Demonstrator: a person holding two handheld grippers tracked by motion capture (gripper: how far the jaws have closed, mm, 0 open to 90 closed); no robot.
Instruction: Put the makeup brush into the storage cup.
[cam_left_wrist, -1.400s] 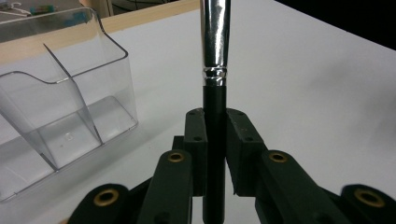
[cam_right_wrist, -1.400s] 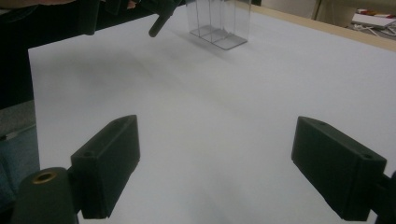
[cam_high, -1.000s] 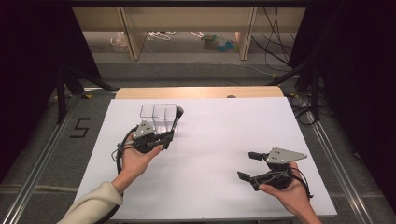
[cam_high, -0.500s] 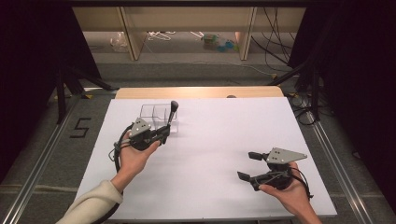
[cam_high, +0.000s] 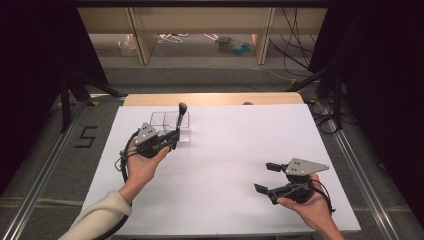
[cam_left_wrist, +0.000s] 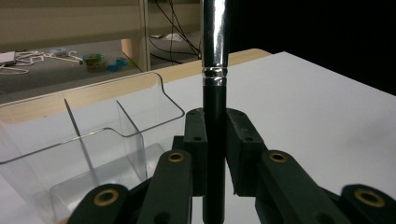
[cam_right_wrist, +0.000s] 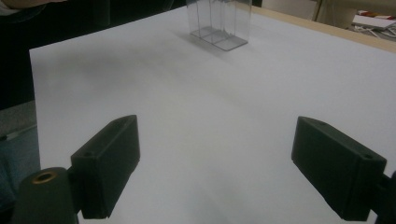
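Note:
A brush with a black handle and silver ferrule stands nearly upright in my left gripper, bristle end up. In the left gripper view the jaws are shut on the black handle just below the ferrule, with my left gripper close to the clear organizer. That clear acrylic organizer has several compartments and sits at the back left of the white board, just behind the brush. My right gripper rests open near the front right, nothing between its jaws.
The white board covers a wooden table whose far edge shows behind it. The organizer appears far off in the right gripper view. Shelving and loose cables lie on the floor beyond; dark stands flank both sides.
The left hand has tipped the brush more upright and shifted it slightly left, toward the organizer. The right gripper has stayed put.

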